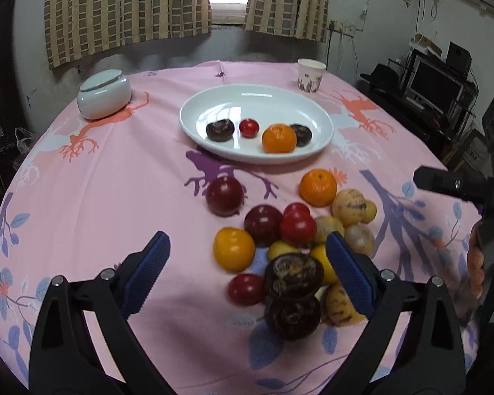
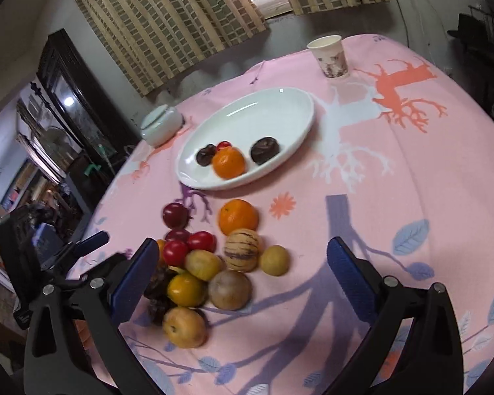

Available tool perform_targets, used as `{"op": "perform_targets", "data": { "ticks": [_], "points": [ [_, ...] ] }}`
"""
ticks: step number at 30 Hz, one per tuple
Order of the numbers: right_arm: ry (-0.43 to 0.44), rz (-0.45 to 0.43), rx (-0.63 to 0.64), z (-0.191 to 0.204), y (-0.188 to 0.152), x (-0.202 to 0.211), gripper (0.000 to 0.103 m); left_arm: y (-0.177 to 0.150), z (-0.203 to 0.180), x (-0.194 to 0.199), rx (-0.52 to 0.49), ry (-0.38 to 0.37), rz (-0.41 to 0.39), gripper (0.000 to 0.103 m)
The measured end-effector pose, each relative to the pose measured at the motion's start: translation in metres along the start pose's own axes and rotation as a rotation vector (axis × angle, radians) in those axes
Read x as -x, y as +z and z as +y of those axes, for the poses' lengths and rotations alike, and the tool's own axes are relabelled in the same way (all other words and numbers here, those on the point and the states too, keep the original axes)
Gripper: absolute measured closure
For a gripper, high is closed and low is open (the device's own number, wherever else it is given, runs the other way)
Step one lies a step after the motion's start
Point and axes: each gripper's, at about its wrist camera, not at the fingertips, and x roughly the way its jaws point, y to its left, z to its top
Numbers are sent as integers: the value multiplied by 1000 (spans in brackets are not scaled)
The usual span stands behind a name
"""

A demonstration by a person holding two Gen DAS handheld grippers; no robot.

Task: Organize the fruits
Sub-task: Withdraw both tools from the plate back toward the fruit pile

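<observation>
From the left wrist camera, the white plate (image 1: 257, 125) sits in the middle of the pink tablecloth (image 1: 115, 197), farther away than the fruit pile. Four fruits are already on it: two dark wrinkly ones, a small red one (image 1: 249, 127) and an orange (image 1: 279, 138). So a little bit of the job looks done. Most of the fruit is still off the plate, in a pile (image 1: 289, 240) on the near side. There is another orange (image 1: 318, 187), some dark red plums, red ones, yellow ones and two more dark wrinkly ones stacked close to the camera. The left gripper (image 1: 247, 270) has its blue fingers wide apart, and they hold nothing. The pile lies between them and a bit to the right. A white jar (image 1: 103, 93) is far on the left and a paper cup (image 1: 310, 75) is far on the right.

From the right wrist camera, the same plate (image 2: 247, 138) with its four fruits is far off, and the pile (image 2: 210, 263) is near, toward the left. The right gripper (image 2: 243, 276) also has its fingers wide apart and is empty. Its left finger is just beside the pile. The other gripper peeks in at the left edge.

I think lots of fruit still has to go to the plate, so the job is closer to its start than its end.
</observation>
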Motion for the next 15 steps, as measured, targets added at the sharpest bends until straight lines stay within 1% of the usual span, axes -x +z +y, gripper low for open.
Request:
{"op": "perform_targets", "data": {
  "ticks": [3, 6, 8, 11, 13, 15],
  "points": [
    [1, 37, 108, 11, -5, 0, 1, -15, -2, -8, -36, -27, 55, 6],
    [8, 44, 194, 21, -11, 2, 1, -21, -2, -10, -54, -21, 52, 6],
    [21, 63, 215, 22, -14, 0, 1, -20, 4, -11, -29, -61, 55, 6],
    [59, 143, 212, 24, -19, -9, 1, -19, 13, -12, 8, -84, 59, 6],
    [77, 168, 275, 36, -27, -11, 1, -17, 18, -10, 34, -92, 50, 6],
    [91, 147, 406, 58, -41, -9, 1, -15, 25, -10, 69, -88, 44, 6]
  ]
}}
